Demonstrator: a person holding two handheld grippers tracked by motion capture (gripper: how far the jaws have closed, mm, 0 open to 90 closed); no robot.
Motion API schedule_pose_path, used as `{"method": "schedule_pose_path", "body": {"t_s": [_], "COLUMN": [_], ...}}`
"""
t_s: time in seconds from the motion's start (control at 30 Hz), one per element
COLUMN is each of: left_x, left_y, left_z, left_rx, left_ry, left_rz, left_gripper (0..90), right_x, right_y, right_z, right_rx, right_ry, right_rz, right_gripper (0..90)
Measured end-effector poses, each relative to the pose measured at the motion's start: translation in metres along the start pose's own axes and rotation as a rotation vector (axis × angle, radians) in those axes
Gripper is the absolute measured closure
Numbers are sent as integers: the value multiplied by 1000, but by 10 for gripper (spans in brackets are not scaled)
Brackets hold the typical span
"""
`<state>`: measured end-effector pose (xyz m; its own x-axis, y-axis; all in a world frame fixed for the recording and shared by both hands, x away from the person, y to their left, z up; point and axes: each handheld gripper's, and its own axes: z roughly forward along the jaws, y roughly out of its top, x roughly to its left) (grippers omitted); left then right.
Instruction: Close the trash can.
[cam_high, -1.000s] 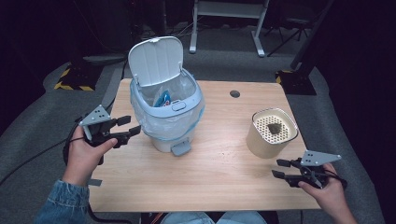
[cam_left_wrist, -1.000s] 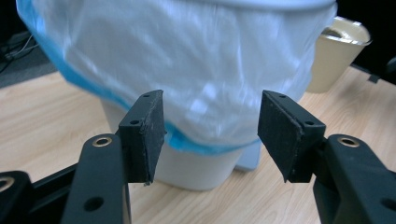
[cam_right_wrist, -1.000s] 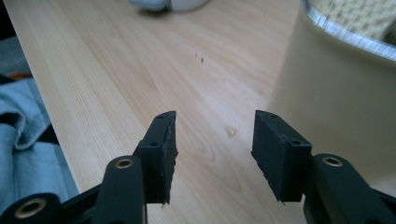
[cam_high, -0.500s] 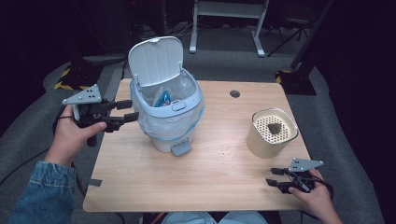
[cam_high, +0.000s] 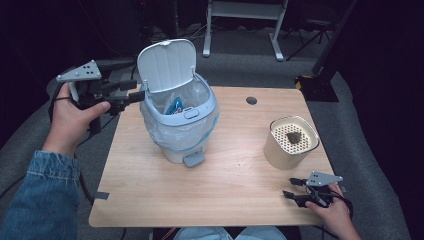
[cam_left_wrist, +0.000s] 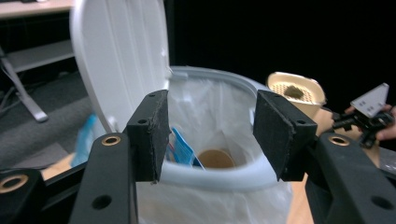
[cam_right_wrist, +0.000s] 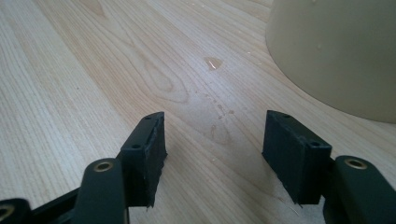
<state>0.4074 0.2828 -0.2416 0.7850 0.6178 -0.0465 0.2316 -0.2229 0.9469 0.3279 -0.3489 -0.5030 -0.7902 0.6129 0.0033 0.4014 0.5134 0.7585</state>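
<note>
A pale blue pedal bin (cam_high: 180, 125) stands left of the table's middle, its white lid (cam_high: 165, 65) up and a clear bag lining it. Inside lie a blue packet (cam_left_wrist: 184, 149) and a brown cup (cam_left_wrist: 215, 158). My left gripper (cam_high: 134, 91) hovers at the bin's left, level with the rim (cam_left_wrist: 219, 175). Its jaws point at the bin and have just been closing, with nothing between them. My right gripper (cam_high: 289, 187) is low over the table's front right, in front of a cream canister (cam_high: 290, 145). Its jaws have just been opening over bare wood (cam_right_wrist: 212, 154).
The canister's perforated top carries a dark lump (cam_high: 293, 136). The bin's pedal (cam_high: 193, 159) faces the front edge. A cable hole (cam_high: 251, 100) sits at the back of the wooden table (cam_high: 225, 200). Small wet spots (cam_right_wrist: 212, 63) mark the wood near the canister.
My left hand has risen beside the bin to rim height. My right hand has sunk toward the table's front right corner, and its jaws stand wider.
</note>
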Motion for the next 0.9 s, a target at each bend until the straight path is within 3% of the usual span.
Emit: {"method": "schedule_pose_path", "body": {"t_s": [0.2, 0.4, 0.57, 0.9], "left_x": [5, 9, 12, 28], "left_y": [26, 50, 66, 84], "left_z": [7, 11, 16, 34], "left_rx": [-4, -49, -50, -32], "left_ry": [2, -3, -4, 74], "left_rz": [26, 30, 30, 21], "left_gripper": [511, 511, 528, 556], "right_x": [-1, 0, 0, 0], "right_y": [0, 0, 0, 0], "right_z": [0, 0, 0, 0], "right_rx": [0, -1, -1, -2], "right_ry": [-3, -5, -4, -3], "right_rz": [1, -2, -1, 0], "right_gripper": [398, 397, 396, 396]}}
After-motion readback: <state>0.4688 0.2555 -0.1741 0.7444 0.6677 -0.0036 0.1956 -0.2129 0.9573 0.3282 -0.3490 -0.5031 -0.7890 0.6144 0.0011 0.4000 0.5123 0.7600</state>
